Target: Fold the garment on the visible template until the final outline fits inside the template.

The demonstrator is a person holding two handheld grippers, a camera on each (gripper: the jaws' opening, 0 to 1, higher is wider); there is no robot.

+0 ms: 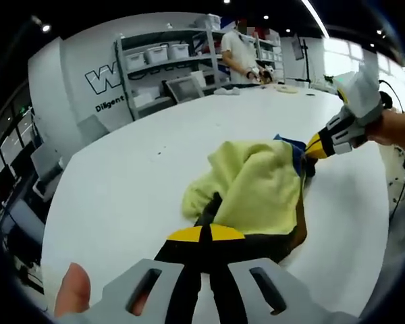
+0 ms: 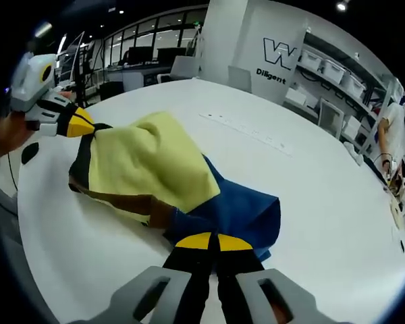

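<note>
A yellow garment (image 1: 256, 182) with blue, brown and black parts stretches bunched between both grippers over the white round table (image 1: 135, 182). My left gripper (image 1: 206, 231) is shut on its dark brown edge, with the jaws pressed together. The right gripper (image 1: 315, 147) comes in from the right, shut on the blue corner. In the right gripper view, the right gripper (image 2: 214, 237) pinches the blue part of the garment (image 2: 155, 162). The left gripper (image 2: 84, 123) holds the far yellow and black end. A faint row of marks (image 2: 246, 131) runs across the table behind the cloth.
A person (image 1: 239, 47) stands at the far side by grey shelves (image 1: 162, 61) with white bins. Small items lie on the far table edge (image 1: 283, 86). Chairs and desks (image 2: 182, 67) stand beyond the table. A hand (image 1: 71, 290) holds my left gripper.
</note>
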